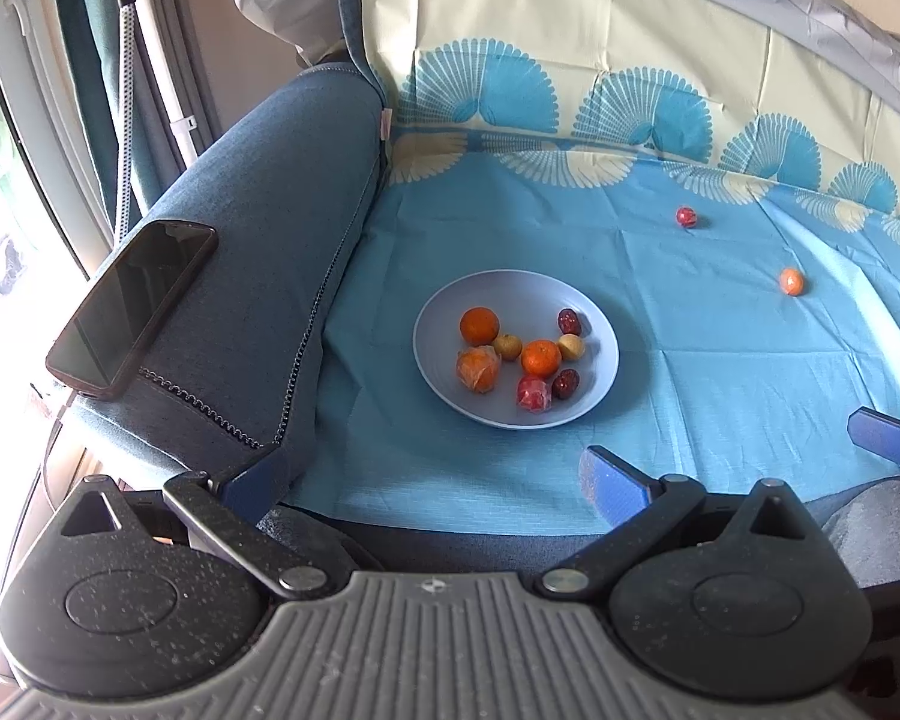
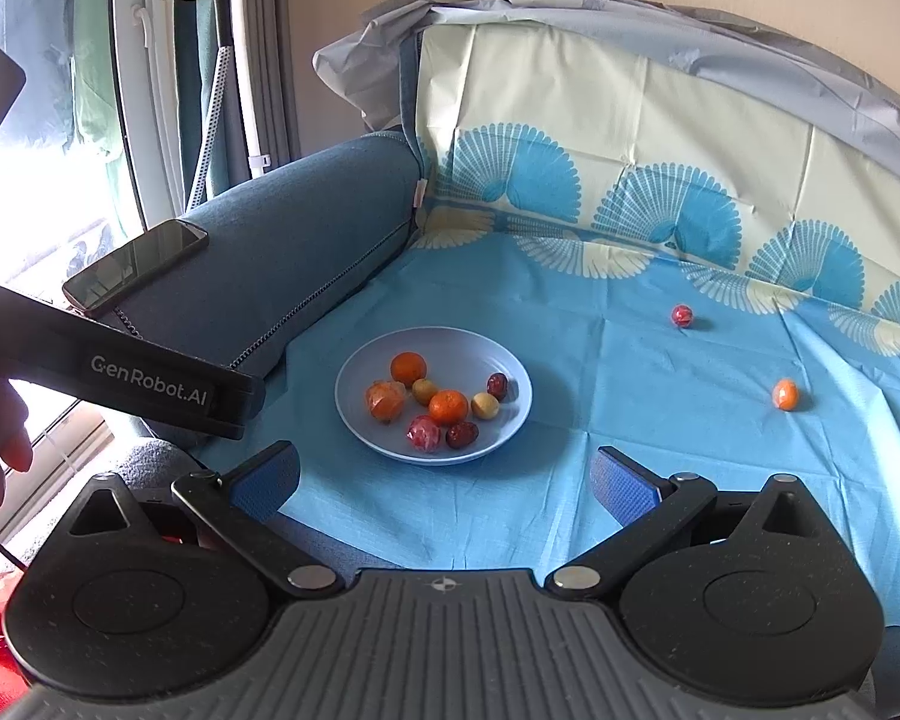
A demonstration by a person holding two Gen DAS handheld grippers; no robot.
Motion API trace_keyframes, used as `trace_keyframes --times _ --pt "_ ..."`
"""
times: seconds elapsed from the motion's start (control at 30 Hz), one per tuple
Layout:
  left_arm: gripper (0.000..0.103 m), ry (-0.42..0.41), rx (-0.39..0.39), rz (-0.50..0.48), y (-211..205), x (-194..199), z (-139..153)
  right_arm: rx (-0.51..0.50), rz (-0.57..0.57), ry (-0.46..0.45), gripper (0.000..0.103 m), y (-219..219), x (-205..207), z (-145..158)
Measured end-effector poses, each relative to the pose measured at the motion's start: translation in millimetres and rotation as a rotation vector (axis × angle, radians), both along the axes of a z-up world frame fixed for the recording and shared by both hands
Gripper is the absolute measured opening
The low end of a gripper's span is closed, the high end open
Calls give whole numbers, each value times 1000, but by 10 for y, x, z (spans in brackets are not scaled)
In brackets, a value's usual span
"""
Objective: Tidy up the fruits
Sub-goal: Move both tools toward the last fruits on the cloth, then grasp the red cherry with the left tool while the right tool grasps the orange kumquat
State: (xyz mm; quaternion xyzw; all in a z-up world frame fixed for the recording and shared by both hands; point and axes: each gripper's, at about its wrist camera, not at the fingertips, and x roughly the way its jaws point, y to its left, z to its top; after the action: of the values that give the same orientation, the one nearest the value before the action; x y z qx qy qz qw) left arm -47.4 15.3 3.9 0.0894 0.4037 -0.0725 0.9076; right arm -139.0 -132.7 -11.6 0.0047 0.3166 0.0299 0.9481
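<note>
A pale blue plate [image 1: 594, 324] [image 2: 498, 360] sits on the blue cloth and holds several fruits: oranges, small yellow fruits, dark red dates and a wrapped red fruit. Two fruits lie loose on the cloth at the right: a small red one [image 1: 686, 216] [image 2: 682, 315] and a small orange one [image 1: 791, 281] [image 2: 785, 393]. My left gripper [image 1: 432, 474] is open and empty, near the cloth's front edge, short of the plate. My right gripper [image 2: 444, 480] is open and empty, just in front of the plate.
A dark phone [image 1: 132, 300] [image 2: 135, 267] lies on the blue sofa armrest [image 1: 270, 192] at the left. The patterned cloth rises up the sofa back [image 1: 570, 30]. The left gripper's body [image 2: 120, 372] crosses the right wrist view at the left. A window and curtain stand far left.
</note>
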Motion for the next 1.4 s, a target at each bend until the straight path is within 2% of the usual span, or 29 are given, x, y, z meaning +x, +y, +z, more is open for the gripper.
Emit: trace_keyframes --times 0.13,0.27,0.37,0.47,0.6,0.67,0.83,0.9,1.03,1.13,1.23,1.3,1.4 --pt "103 18 7 -5 -22 56 -45 22 -22 17 102 -71 49 -63" --pt "103 73 -1 1 -52 226 -112 58 -67 38 102 -215 133 -175" --pt "103 115 -13 17 -119 429 -139 82 -145 41 102 -438 223 -292" --pt "103 120 -6 1 -306 672 -153 95 -282 36 102 -797 365 -437" --pt "103 79 85 -44 -798 1098 -261 75 -490 27 102 -1403 658 -673" --pt "103 75 102 -90 -1120 1350 -343 87 -580 21 102 -1741 833 -789" --pt "103 39 19 -226 -2022 2028 -560 91 -778 1 102 -2538 1402 -1155" --pt "103 18 8 -278 -2410 2310 -711 94 -841 -1 102 -2820 1650 -1333" --pt "103 11 69 -353 -3157 2892 -1102 129 -859 52 102 -3253 2191 -1698" --pt "103 38 68 -395 -3516 3258 -1347 141 -834 86 102 -3482 2490 -1943" --pt "103 76 20 -444 -3777 3523 -1534 78 -837 108 102 -3557 2606 -2110" --pt "103 90 12 -460 -3936 3653 -1673 1 -825 97 102 -3508 2636 -2135" --pt "103 105 80 -458 -4145 3812 -1872 1 -830 67 102 -3517 2588 -2124"
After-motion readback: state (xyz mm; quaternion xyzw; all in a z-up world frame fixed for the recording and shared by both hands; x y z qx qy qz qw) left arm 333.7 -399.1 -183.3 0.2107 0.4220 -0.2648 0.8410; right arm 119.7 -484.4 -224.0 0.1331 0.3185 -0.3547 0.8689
